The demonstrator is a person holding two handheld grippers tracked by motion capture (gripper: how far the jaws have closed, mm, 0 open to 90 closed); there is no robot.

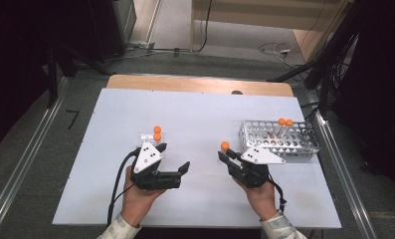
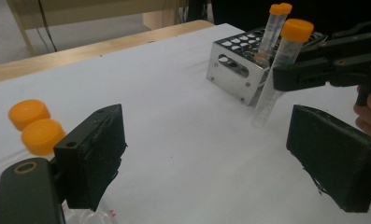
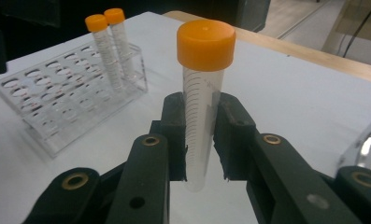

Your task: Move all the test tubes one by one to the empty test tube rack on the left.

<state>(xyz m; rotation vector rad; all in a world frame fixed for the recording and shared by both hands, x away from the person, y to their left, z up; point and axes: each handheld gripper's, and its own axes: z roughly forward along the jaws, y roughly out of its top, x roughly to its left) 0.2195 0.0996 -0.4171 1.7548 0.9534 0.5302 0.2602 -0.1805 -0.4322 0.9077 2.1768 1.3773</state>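
A clear tube (image 3: 199, 116) with an orange cap (image 3: 205, 44) is clamped upright between the pads of the right gripper (image 3: 199, 140), which press on its lower half. In the high view this gripper (image 1: 228, 155) is seen held above the white table (image 1: 195, 114), just left of a metal rack (image 1: 279, 139). Two more orange-capped tubes (image 1: 285, 124) stand in that rack, near its far side. The jaws of the left gripper (image 2: 206, 154) are spread wide, with nothing between them but bare table. Two orange caps (image 2: 36, 126) are seen just beside its left pad, belonging to tubes lying on the table (image 1: 157, 133) at that gripper's (image 1: 172, 157) far side. Both grippers are held near the table's front edge, well apart from each other.
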